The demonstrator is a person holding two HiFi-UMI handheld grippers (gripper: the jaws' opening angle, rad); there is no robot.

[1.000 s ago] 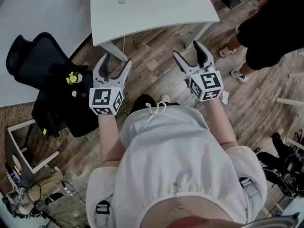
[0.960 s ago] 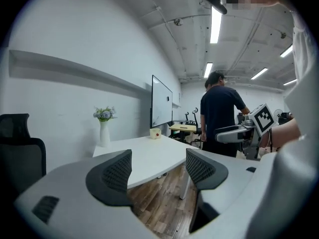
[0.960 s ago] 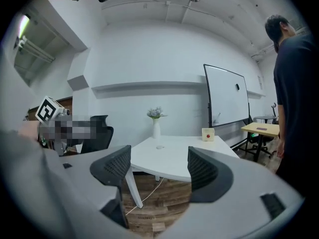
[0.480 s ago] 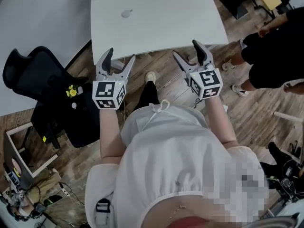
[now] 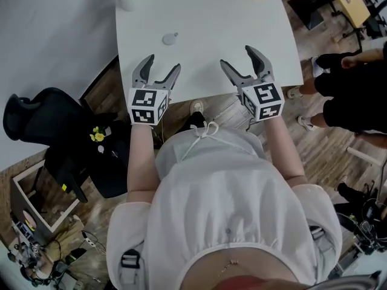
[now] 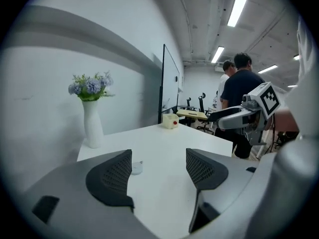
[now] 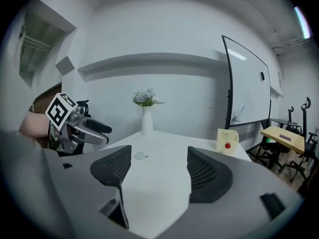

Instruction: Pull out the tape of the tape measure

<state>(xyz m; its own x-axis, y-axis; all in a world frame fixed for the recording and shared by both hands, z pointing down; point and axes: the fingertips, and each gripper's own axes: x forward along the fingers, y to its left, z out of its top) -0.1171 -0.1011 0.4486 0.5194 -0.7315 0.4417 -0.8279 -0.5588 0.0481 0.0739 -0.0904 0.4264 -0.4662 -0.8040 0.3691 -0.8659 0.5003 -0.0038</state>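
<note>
On tbl (image 5: 208, 38): 1 tape measure (image 5: 170, 38)

White table (image 5: 205, 41) on what looks like wooden floor (image 5: 317, 162), black chair (image 5: 36, 116) beside it.

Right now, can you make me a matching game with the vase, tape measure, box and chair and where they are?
1 vase
2 tape measure
3 box
4 chair

A on the floor, left of the table
B table's far right corner
C table's far left corner
D on the table, ahead of the left gripper

Pairs: 1-C, 2-D, 3-B, 4-A
</note>
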